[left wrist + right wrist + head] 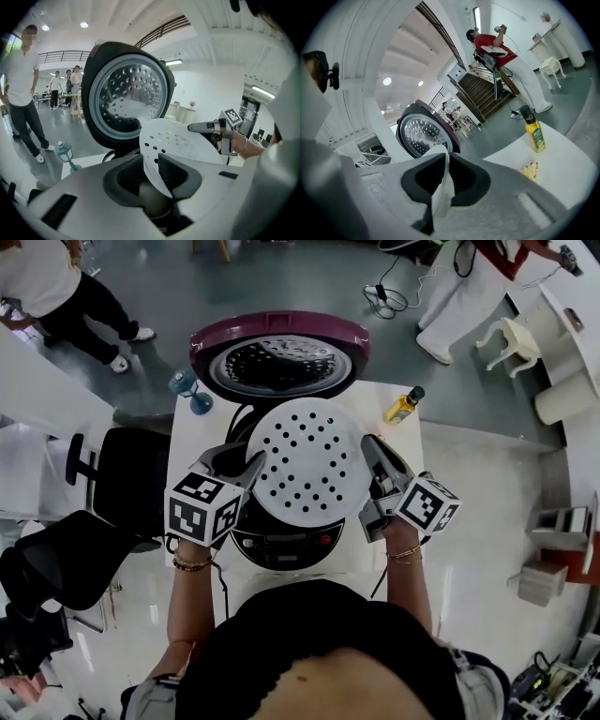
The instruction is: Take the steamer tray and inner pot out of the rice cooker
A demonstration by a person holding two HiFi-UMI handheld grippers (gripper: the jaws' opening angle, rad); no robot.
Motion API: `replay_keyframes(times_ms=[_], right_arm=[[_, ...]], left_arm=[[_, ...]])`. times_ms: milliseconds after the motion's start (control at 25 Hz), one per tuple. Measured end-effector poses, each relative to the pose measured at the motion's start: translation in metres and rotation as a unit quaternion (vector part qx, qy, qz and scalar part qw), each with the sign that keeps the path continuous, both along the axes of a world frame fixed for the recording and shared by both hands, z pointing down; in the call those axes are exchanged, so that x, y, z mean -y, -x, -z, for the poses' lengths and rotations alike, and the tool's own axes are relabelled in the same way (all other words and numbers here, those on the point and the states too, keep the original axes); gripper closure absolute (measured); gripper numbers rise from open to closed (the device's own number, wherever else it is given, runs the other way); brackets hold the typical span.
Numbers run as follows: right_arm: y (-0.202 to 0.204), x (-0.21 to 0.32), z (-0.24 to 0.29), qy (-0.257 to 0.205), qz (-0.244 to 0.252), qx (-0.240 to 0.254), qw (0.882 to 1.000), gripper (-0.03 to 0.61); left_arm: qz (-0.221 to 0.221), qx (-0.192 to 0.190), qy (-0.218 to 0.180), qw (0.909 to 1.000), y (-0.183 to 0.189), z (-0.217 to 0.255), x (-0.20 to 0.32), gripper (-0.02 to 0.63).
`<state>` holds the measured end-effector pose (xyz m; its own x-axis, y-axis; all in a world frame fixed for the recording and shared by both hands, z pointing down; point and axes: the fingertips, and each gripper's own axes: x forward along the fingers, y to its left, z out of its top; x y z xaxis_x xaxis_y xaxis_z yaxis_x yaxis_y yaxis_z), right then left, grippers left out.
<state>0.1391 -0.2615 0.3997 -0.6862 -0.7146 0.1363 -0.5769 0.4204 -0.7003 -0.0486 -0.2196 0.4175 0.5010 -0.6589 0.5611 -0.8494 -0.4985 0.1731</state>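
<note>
The white perforated steamer tray [309, 460] hangs tilted above the rice cooker [281, 545], whose maroon lid [278, 357] stands open behind it. My left gripper [251, 468] is shut on the tray's left rim and my right gripper [368, 448] on its right rim. In the left gripper view the tray [183, 140] runs from between the jaws of that gripper [150, 161] toward the right gripper [197, 126], with the lid [129, 101] behind. In the right gripper view the tray's edge [440, 192] sits pinched in the gripper [445, 161]. The tray hides the inner pot.
The cooker stands on a small white table [197, 437]. A yellow bottle [403, 406] sits at its far right corner and a blue dumbbell-like object [190, 388] at its far left. A black office chair [122, 479] is left of the table. People stand beyond.
</note>
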Motion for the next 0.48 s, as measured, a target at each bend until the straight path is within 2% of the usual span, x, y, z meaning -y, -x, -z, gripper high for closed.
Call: replay_keyframes(times_ms=[160, 320, 480], right_arm=[[-0.030, -0.009, 0.016, -0.018, -0.024, 0.010, 0.999, 0.551], [-0.077, -0.024, 0.013, 0.003, -0.083, -0.001, 0.997, 0.551], [-0.119, -0.048, 0.020, 0.006, -0.123, 0.039, 0.992, 0.551]], left_arm=[[-0.016, -0.008, -0.040, 0.9990, -0.026, 0.027, 0.001, 0.523], [-0.040, -0.015, -0.063, 0.9971, -0.059, 0.041, -0.002, 0.528], [-0.085, -0.013, -0.078, 0.9932, -0.102, 0.050, -0.011, 0.528]])
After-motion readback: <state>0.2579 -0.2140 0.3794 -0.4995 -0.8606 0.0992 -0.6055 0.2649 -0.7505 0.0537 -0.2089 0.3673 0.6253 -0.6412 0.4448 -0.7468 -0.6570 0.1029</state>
